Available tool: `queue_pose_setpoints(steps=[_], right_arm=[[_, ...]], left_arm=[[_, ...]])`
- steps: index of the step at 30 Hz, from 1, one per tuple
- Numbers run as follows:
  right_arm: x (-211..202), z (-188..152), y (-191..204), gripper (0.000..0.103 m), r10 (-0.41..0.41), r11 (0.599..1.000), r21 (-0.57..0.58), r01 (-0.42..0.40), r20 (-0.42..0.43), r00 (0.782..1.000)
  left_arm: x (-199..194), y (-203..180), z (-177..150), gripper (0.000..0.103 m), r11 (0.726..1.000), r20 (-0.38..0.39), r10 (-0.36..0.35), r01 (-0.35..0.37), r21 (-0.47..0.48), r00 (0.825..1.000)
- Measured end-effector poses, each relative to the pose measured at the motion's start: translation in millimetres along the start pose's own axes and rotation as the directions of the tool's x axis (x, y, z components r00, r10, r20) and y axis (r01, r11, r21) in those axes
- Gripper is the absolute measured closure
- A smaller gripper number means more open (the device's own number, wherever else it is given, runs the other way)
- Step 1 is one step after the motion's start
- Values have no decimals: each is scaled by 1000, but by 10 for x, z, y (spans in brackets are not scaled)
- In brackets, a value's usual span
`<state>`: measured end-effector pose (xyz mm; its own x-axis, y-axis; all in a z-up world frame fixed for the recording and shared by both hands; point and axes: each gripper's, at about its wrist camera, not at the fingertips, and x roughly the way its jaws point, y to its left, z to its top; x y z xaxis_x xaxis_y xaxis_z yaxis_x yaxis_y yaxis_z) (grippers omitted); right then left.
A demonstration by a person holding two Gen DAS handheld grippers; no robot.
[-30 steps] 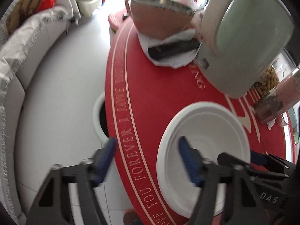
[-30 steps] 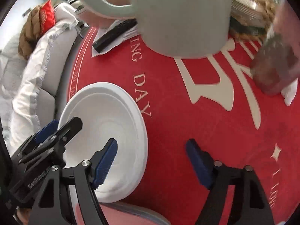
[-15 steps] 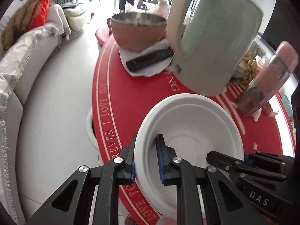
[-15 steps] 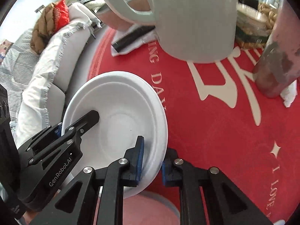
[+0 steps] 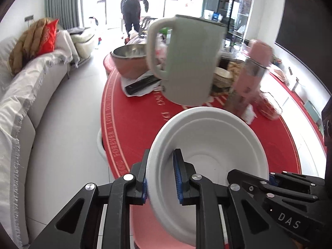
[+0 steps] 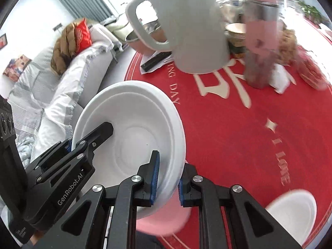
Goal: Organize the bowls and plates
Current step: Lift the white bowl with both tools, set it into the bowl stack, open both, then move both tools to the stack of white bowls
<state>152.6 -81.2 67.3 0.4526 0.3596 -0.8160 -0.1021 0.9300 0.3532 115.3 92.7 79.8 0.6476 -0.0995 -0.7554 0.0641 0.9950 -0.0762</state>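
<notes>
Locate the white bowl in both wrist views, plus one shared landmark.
Left wrist: the white bowl sits lower centre, its left rim clamped by the left hand-held gripper.
Right wrist: the white bowl sits centre-left, its right rim clamped by the right hand-held gripper.
Shared landmark: the pale green jug standing on the red tablecloth behind the bowl.

White bowl (image 5: 209, 143) between both grippers' pads
</notes>
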Motion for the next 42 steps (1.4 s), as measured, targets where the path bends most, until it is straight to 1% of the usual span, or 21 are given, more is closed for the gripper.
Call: queue_pose_setpoints(steps=[4, 7, 9, 11, 14, 16, 19, 22, 24, 25, 27, 28, 29, 30, 31, 32, 33, 34, 36, 40, 42], right_arm=[[-285, -255, -273, 86, 16, 999, 29, -17, 41, 999], [-513, -478, -514, 86, 36, 997, 62, -40, 70, 997], [-631, -608, -678, 85, 34, 996, 83, -40, 80, 996], [-753, -714, -840, 85, 18, 994, 101, -27, 86, 996], [-967, -870, -1086, 84, -32, 992, 123, 19, 108, 994], [-1080, -963, -1242, 84, -67, 988, 147, 49, 116, 991], [-1162, -1065, -1437, 84, -87, 981, 184, 66, 112, 990], [-1190, -1150, -1586, 84, -95, 974, 214, 70, 105, 990], [-1183, -1178, -1652, 84, -87, 972, 228, 61, 104, 991], [-1167, -1185, -1681, 84, -82, 971, 230, 57, 102, 991], [-1129, -1199, -1740, 84, -71, 970, 238, 45, 101, 992], [-1108, -1211, -1771, 84, -70, 968, 246, 43, 100, 993], [-1101, -1235, -1796, 84, -68, 967, 252, 40, 106, 992], [-1094, -1249, -1833, 83, -68, 964, 262, 36, 115, 991], [-1095, -1268, -1879, 78, -70, 961, 273, 34, 125, 990], [-1102, -1294, -1928, 56, -76, 959, 282, 34, 137, 988], [-1110, -1314, -1974, 23, -80, 955, 294, 32, 151, 985], [-1133, -1346, -2036, 13, -77, 951, 310, 18, 179, 981], [-1182, -1410, -2132, 11, -87, 943, 334, 8, 221, 971], [-1237, -1529, -2238, 11, -146, 929, 368, 33, 285, 947], [-1245, -1580, -2234, 11, -178, 929, 367, 57, 305, 936]], left_arm=[[-227, -383, -196, 80, 999, 45, 11, -14, 52, 999], [-394, -681, -349, 80, 996, 90, 0, -9, 93, 996], [-460, -898, -440, 75, 992, 99, -16, 3, 125, 995], [-513, -1152, -528, 70, 985, 106, -31, 12, 171, 994], [-569, -1495, -629, 69, 974, 119, -56, 28, 224, 991], [-558, -1690, -676, 67, 968, 107, -84, 56, 245, 991], [-486, -1910, -742, 67, 961, 70, -111, 89, 261, 991], [-400, -2020, -807, 66, 957, 29, -117, 105, 270, 993], [-351, -2082, -857, 63, 955, 8, -112, 105, 277, 994], [-323, -2090, -880, 58, 955, -4, -120, 116, 273, 993], [-257, -2099, -905, 54, 955, -18, -124, 124, 270, 992], [-249, -2097, -928, 48, 956, -17, -122, 123, 267, 992], [-248, -2079, -936, 36, 957, -11, -119, 118, 265, 993], [-256, -2041, -935, 30, 959, 6, -109, 103, 264, 994], [-286, -1987, -939, 22, 963, 35, -96, 84, 256, 995], [-313, -1927, -940, 21, 966, 61, -94, 76, 247, 994], [-347, -1853, -938, 21, 969, 83, -103, 80, 236, 991], [-363, -1802, -943, 20, 970, 89, -109, 86, 227, 990], [-361, -1685, -959, 19, 974, 93, -117, 96, 206, 989], [-301, -1505, -1071, 18, 986, 90, -100, 87, 143, 991], [-278, -1463, -1141, 18, 989, 94, -87, 75, 129, 992]])
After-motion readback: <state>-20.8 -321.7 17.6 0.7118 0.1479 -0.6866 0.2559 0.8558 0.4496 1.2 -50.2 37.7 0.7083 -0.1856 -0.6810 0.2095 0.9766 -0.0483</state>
